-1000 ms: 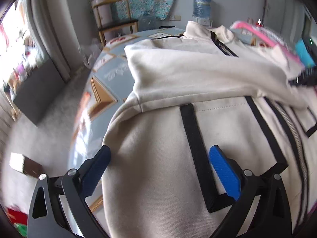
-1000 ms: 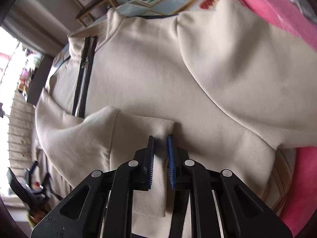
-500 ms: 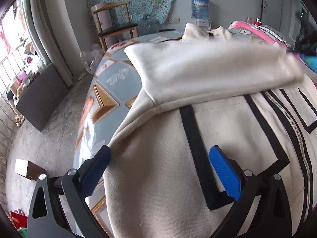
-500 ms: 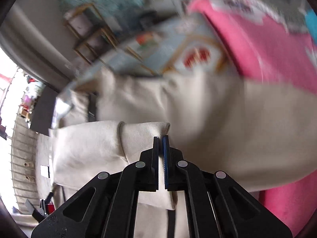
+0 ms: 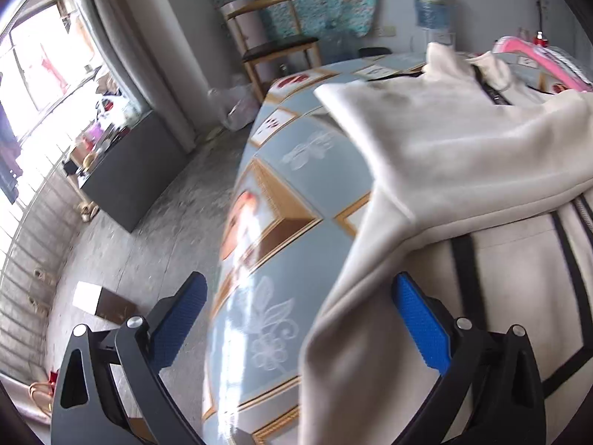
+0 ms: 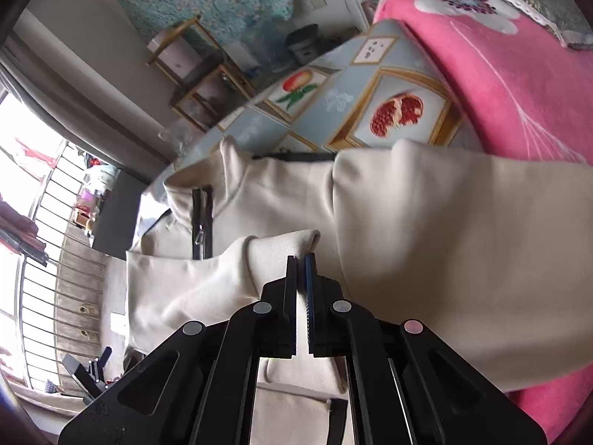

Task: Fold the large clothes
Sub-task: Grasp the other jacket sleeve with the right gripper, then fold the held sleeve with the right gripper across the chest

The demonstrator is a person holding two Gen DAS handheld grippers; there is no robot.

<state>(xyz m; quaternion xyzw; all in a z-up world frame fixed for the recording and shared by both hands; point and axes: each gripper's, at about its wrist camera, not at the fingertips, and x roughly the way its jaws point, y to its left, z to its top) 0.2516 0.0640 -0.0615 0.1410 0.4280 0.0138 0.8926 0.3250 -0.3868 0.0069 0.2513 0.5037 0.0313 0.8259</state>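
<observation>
A cream zip jacket (image 5: 463, 170) with black stripes lies spread on a table covered in a blue fruit-print cloth (image 5: 296, 185). One sleeve (image 5: 481, 148) is stretched across its front. My left gripper (image 5: 300, 315) hangs open over the jacket's left edge, its right pad (image 5: 422, 326) above the fabric and its left pad (image 5: 178, 319) out past the table's side. In the right wrist view, my right gripper (image 6: 301, 270) is shut on the sleeve cuff (image 6: 281, 248) and holds it raised over the jacket's body (image 6: 444, 241), near the zip (image 6: 202, 222).
A pink blanket (image 6: 500, 74) lies on the table beside the jacket. A wooden chair (image 5: 274, 40) and a water bottle (image 5: 431, 3) stand by the far wall. A dark cabinet (image 5: 129, 178) and a small box (image 5: 100, 302) stand on the floor at the left.
My right gripper closed on the cuff and lifted it, drawing the sleeve across the jacket. My left gripper swung left, so its left pad now hangs beyond the table edge.
</observation>
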